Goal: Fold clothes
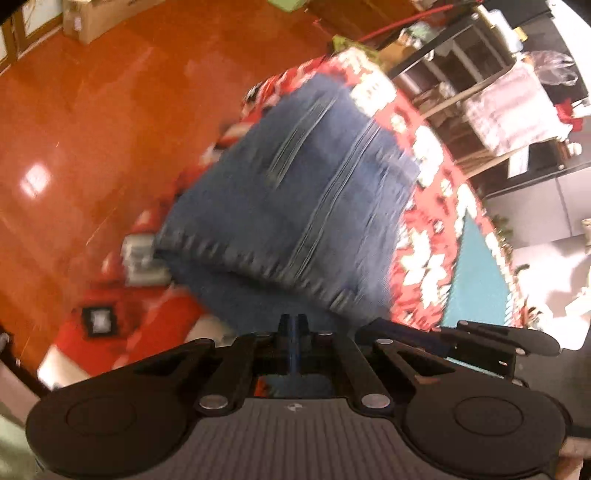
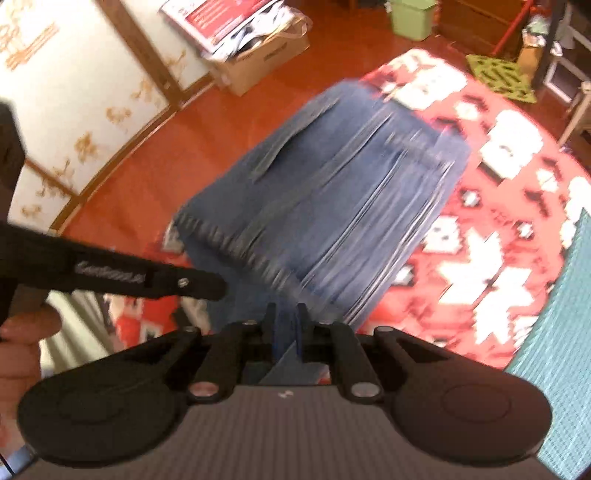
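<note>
— Left black two-finger gripper (image 1: pixel 293 322): how set?
— Pinched nearly together on a thin edge of the folded blue denim garment (image 1: pixel 295 192); a strip of blue cloth caught between the jaws.
— And the right black two-finger gripper (image 2: pixel 287 314)?
— Same: clamped narrow on the near edge of the denim (image 2: pixel 325 206), a blue fold wedged between the fingers.
— Where does the garment lie?
— Stretched forward from both grippers, hem and seams blurred, above a round red-and-white patterned tablecloth (image 1: pixel 424 206). Lifted or resting, hard to say through the blur.
— Beside the tools?
— In the right wrist view, the other gripper's black arm (image 2: pixel 110 275) at left, with a hand (image 2: pixel 22 354) gripping below it.
— Further out?
— Glossy orange-red floor (image 1: pixel 110 129), a teal mat (image 1: pixel 476 277) on the cloth's right, a brown cardboard box (image 2: pixel 258 62) stuffed with papers, a pale green bin (image 2: pixel 412 16), and dark shelving (image 1: pixel 480 48) beyond the table.
</note>
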`<action>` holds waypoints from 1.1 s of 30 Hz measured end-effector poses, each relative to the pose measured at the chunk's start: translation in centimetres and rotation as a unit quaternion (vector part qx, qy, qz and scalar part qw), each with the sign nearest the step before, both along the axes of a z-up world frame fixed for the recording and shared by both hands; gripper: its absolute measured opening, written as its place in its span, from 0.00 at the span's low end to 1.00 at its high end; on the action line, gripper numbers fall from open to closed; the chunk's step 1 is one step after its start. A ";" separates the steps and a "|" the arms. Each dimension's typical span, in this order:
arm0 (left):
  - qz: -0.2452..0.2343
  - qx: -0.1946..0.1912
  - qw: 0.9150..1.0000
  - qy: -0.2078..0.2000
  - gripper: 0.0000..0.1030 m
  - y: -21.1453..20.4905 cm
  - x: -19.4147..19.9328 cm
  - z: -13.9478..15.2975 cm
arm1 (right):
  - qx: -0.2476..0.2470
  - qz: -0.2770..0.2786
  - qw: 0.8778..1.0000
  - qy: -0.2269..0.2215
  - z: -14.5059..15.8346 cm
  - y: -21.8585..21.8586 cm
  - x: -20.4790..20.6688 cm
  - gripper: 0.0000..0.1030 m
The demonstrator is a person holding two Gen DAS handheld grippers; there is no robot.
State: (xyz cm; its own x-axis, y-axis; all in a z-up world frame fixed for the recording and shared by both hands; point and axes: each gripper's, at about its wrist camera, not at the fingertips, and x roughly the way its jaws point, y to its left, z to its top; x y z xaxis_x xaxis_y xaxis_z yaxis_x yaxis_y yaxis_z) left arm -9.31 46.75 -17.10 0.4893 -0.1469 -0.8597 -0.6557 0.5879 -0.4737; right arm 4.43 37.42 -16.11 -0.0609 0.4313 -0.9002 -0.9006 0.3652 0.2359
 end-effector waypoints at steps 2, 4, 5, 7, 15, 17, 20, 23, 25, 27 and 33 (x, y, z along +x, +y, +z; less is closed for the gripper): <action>-0.001 0.007 1.000 -0.015 0.02 0.9 1.4 1.0 | 0.011 -0.014 1.000 -0.008 0.5 0.9 1.8 0.09; -0.007 0.015 1.000 -0.024 0.02 1.8 3.2 1.5 | 0.020 -0.027 0.999 -0.018 0.9 1.8 3.6 0.09; -0.010 0.019 0.999 -0.026 0.02 2.3 4.2 1.6 | 0.024 -0.033 0.999 -0.024 0.9 2.4 4.6 0.09; -0.019 0.026 0.999 -0.030 0.02 3.4 6.4 1.5 | 0.034 -0.046 0.998 -0.033 0.7 3.6 6.4 0.09; -0.037 0.034 0.999 -0.019 0.02 7.2 14.6 -1.6 | 0.049 -0.078 0.995 -0.034 -3.0 7.9 11.9 0.09; -0.043 0.033 0.998 -0.013 0.01 7.8 16.1 -2.5 | 0.047 -0.078 0.995 -0.031 -4.3 8.7 12.7 0.09; -0.048 0.033 0.998 -0.011 0.01 8.4 17.5 -3.3 | 0.043 -0.075 0.996 -0.026 -5.9 10.1 13.5 0.09; -0.046 0.029 0.998 -0.013 0.01 9.1 18.4 -3.8 | 0.052 -0.071 0.996 -0.022 -6.8 10.6 14.4 0.08; -0.044 0.023 0.999 -0.020 0.02 9.5 18.8 -4.0 | 0.052 -0.071 0.996 -0.032 -7.2 10.9 15.0 0.06; -0.043 0.019 0.999 -0.023 0.03 9.9 19.3 -4.2 | 0.055 -0.071 0.996 -0.028 -7.5 11.3 15.7 0.01; -0.046 0.023 0.999 -0.017 0.01 10.3 21.4 -4.1 | 0.056 -0.096 0.993 -0.031 -7.1 11.5 18.0 0.05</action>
